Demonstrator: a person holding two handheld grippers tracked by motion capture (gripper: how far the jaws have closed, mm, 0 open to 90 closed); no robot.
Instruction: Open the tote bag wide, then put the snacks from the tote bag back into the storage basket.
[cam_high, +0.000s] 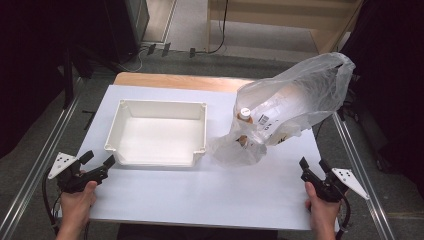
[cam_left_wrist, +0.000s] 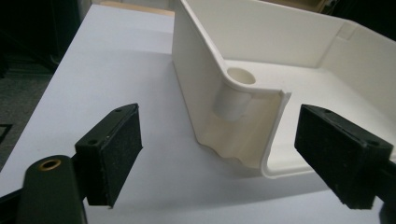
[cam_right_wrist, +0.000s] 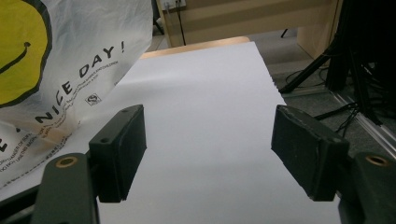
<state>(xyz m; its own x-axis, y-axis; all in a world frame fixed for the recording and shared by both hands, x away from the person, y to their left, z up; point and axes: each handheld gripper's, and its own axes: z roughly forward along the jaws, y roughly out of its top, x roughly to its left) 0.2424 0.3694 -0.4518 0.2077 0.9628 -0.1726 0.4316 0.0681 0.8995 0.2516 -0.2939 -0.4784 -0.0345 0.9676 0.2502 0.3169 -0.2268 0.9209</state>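
High view: left hand-held gripper (cam_high: 95, 161) spread beside the white bin (cam_high: 159, 132); right hand-held gripper (cam_high: 314, 166) spread, empty, near the plastic bag (cam_high: 295, 100) on the desk (cam_high: 200, 190).

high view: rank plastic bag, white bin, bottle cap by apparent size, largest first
1. Translucent plastic bag and white rectangular plastic bin: too close in apparent area to rank.
2. Brown bottle cap inside the bag: smallest by far.
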